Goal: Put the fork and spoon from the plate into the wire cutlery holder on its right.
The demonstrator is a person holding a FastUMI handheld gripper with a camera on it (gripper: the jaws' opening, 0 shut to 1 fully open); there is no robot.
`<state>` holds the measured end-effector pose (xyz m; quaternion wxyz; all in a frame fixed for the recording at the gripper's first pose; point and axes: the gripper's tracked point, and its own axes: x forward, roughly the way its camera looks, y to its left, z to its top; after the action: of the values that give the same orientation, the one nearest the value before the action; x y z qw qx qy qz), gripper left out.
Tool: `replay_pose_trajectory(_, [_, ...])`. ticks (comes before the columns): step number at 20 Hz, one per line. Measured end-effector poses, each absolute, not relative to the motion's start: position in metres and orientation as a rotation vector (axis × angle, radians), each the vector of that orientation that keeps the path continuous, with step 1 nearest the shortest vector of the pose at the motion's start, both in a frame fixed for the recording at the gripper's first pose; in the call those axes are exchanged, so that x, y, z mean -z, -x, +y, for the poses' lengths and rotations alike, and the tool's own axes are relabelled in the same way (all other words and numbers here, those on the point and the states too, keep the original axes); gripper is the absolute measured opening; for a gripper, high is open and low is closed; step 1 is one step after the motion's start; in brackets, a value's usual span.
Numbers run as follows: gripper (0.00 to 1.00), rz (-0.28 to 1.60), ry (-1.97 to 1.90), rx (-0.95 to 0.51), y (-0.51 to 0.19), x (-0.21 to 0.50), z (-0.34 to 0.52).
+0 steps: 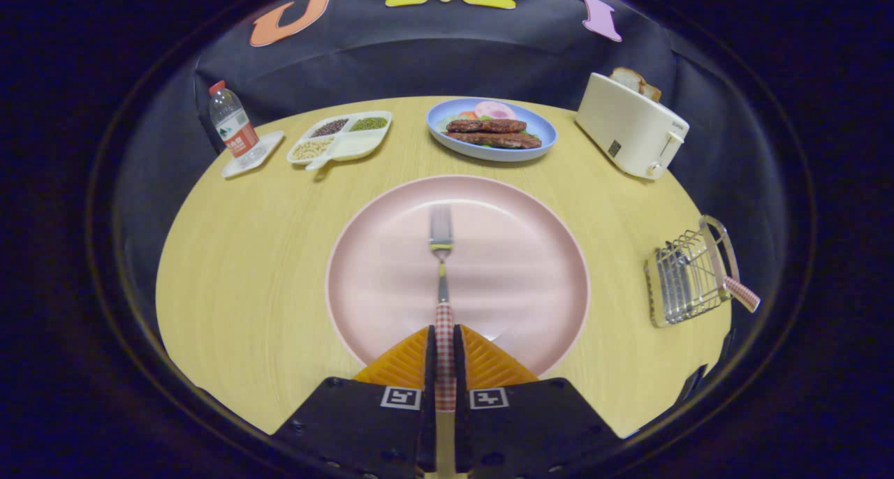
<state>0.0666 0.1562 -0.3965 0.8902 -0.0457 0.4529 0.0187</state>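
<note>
Two fingers of the gripper are clamped on the checked handle of the fork, whose tines point ahead over the middle of the pink plate. Wire cutlery holder stands on the worktop to the plate's right, well apart, with a checked handle protruding from it. Beyond the plate: a blue dish of food, a toaster, a divided tray and a water bottle.
</note>
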Motion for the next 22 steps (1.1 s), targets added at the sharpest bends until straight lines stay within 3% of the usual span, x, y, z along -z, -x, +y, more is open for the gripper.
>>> replay_pose_trajectory(1, [0.12,0.953,0.095,-0.044,-0.065,0.397,0.159])
replay_pose_trajectory(4, [0.05,0.973,0.081,-0.052,-0.062,0.386,0.150])
replay_pose_trajectory(12, [0.04,1.018,-0.054,-0.098,-0.027,0.282,0.099])
replay_pose_trajectory(18, [0.04,1.101,-0.148,-0.030,-0.024,0.198,0.009])
replay_pose_trajectory(22, [0.04,1.232,-0.180,0.024,-0.021,0.190,-0.050])
